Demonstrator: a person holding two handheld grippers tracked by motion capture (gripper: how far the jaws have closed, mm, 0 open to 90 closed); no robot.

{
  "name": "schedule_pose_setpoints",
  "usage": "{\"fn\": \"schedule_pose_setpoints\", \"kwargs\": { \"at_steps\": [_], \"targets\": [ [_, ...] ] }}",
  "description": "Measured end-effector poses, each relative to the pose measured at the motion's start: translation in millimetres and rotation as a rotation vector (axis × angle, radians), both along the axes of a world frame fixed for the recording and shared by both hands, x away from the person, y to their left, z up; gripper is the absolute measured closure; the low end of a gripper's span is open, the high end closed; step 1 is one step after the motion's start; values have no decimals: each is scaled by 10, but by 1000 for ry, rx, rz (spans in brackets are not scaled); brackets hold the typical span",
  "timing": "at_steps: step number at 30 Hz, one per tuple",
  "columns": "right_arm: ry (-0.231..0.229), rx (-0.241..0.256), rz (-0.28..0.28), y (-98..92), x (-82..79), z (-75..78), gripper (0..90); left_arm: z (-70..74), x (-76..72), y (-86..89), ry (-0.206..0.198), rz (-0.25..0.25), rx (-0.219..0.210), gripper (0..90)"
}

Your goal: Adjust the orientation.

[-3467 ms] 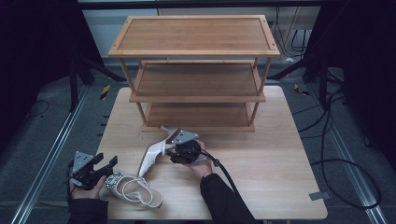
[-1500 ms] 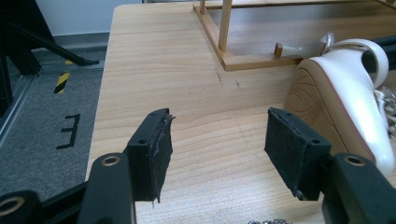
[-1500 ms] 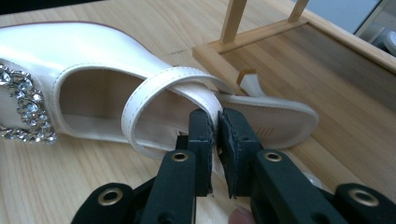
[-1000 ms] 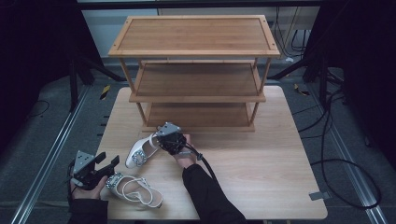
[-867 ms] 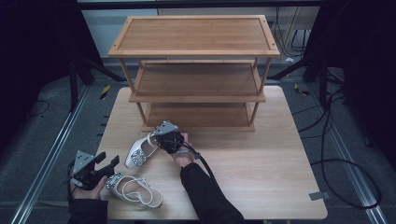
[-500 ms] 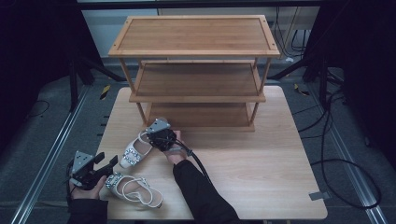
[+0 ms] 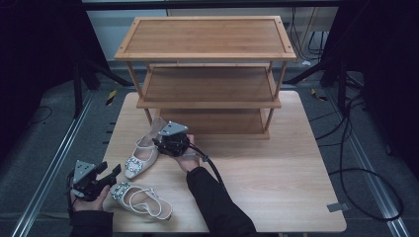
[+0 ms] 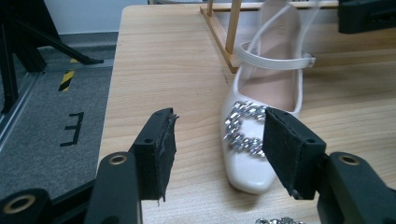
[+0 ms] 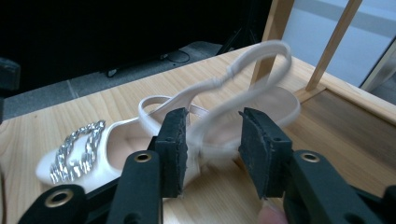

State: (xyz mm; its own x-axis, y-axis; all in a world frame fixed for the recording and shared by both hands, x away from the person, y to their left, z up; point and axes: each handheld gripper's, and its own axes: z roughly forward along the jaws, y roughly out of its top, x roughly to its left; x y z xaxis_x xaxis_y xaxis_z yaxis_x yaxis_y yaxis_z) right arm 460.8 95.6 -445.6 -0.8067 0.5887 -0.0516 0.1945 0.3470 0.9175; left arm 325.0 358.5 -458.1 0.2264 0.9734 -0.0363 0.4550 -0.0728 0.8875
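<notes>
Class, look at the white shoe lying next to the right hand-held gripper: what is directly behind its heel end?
Behind the white shoe stands the wooden rack, its corner post beside the heel. The right hand-held gripper covers part of the heel, so contact cannot be judged.

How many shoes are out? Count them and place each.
2. One shoe lies by the rack's left leg, at the right gripper. The other shoe lies beside the left gripper.
</notes>
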Motion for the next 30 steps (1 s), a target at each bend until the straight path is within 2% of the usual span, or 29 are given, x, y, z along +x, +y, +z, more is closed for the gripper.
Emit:
{"fn": "schedule_pose_setpoints", "kwargs": {
  "at_steps": [2, 6, 15, 19, 25, 28, 30],
  "targets": [
    [3, -4, -3, -12, -2, -6, 589, -1, -1, 8, 0, 4, -1, 432],
    [44, -20, -2, -49, 14, -97, 560, -2, -2, 8, 1, 6, 0, 436],
    [55, -52, 24, 87, 21, -232, 508, -6, 1, 9, 3, 4, -4, 439],
    [41, -61, 27, 161, 35, -271, 484, -10, 5, 5, 6, 1, -5, 439],
    [45, -76, 32, 220, 65, -300, 479, -10, 7, 7, 7, 0, -5, 440],
    [42, -91, 38, 238, 65, -323, 497, -11, 9, 5, 9, -1, -6, 440],
    [18, -128, 27, 244, 54, -333, 560, -11, 8, 2, 9, -2, -6, 440]
  ]
}}
